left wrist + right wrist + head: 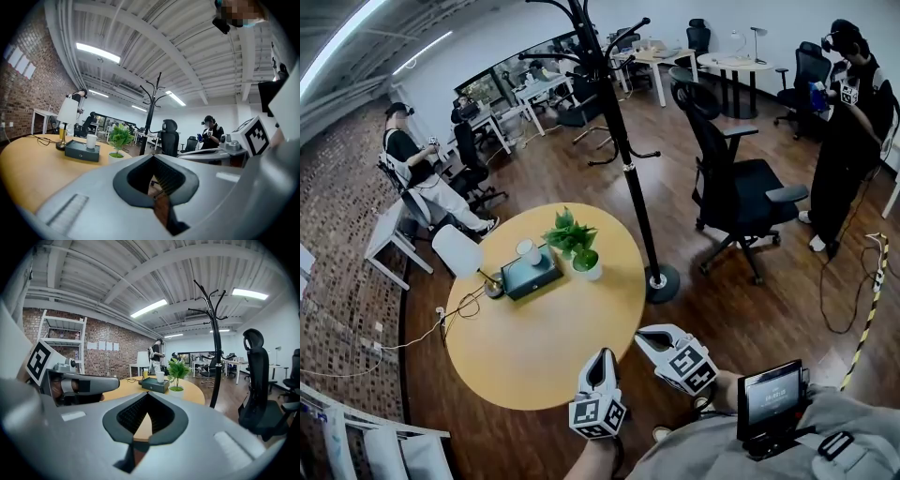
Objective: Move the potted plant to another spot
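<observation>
- Potted plant (pixel 577 246) stands at the far side of the round table (pixel 544 352), just beside a dark box (pixel 531 273).
- Probably light; leaves soft, white pot smooth, maybe slippery. Grip the pot wall, not the foliage.
- Left gripper (pixel 602 358) and right gripper (pixel 649 337): jaws pressed together, empty, well apart from the plant.
- Tabletop smooth, mostly bare; coat stand (pixel 619 141) just beside the table.

A brick wall (pixel 337 234) flanks the dark wooden floor (pixel 769 309). A black coat stand (pixel 624 157) and a black office chair (pixel 736 192) stand beside the round tabletop (pixel 544 352). Strip lights (pixel 98 52) glow overhead.
</observation>
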Motion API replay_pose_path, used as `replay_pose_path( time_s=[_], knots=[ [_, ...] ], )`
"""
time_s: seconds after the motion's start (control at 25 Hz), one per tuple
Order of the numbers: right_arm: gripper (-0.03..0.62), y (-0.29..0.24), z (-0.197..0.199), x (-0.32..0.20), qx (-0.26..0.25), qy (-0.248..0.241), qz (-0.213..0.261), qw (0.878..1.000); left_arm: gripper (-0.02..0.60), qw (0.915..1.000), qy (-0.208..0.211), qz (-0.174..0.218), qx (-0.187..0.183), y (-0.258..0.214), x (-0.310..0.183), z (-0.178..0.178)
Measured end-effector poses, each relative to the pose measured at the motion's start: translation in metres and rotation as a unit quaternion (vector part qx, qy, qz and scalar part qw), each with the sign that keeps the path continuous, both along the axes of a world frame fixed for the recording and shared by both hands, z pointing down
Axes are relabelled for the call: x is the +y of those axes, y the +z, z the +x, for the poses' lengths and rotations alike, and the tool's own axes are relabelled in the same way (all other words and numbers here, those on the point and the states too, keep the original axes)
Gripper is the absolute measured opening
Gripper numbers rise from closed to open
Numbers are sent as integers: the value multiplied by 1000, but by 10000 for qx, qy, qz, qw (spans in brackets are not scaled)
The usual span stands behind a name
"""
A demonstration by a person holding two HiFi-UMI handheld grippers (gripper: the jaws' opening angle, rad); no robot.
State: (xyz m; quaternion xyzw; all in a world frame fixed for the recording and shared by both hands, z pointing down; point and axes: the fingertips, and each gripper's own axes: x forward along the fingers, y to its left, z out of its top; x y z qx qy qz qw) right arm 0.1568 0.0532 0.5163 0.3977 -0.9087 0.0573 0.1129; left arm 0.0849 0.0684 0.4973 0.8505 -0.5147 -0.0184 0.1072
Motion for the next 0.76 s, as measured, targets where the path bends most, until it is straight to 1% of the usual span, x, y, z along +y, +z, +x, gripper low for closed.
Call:
replay_pose_path(
  time_s=[0.28,0.48,0.76],
  knots=[
    [5,-2,-2,4,0,-38,13,10000,2,10000,-25,9,4,0,3,-2],
    [5,2,-10,-2,22,-18,70,10000,2,10000,-46,29,20,7,-1,-11],
    [5,-6,2,3,-31,-143,37,9999,2,9999,-109,36,34,0,3,6]
  ],
)
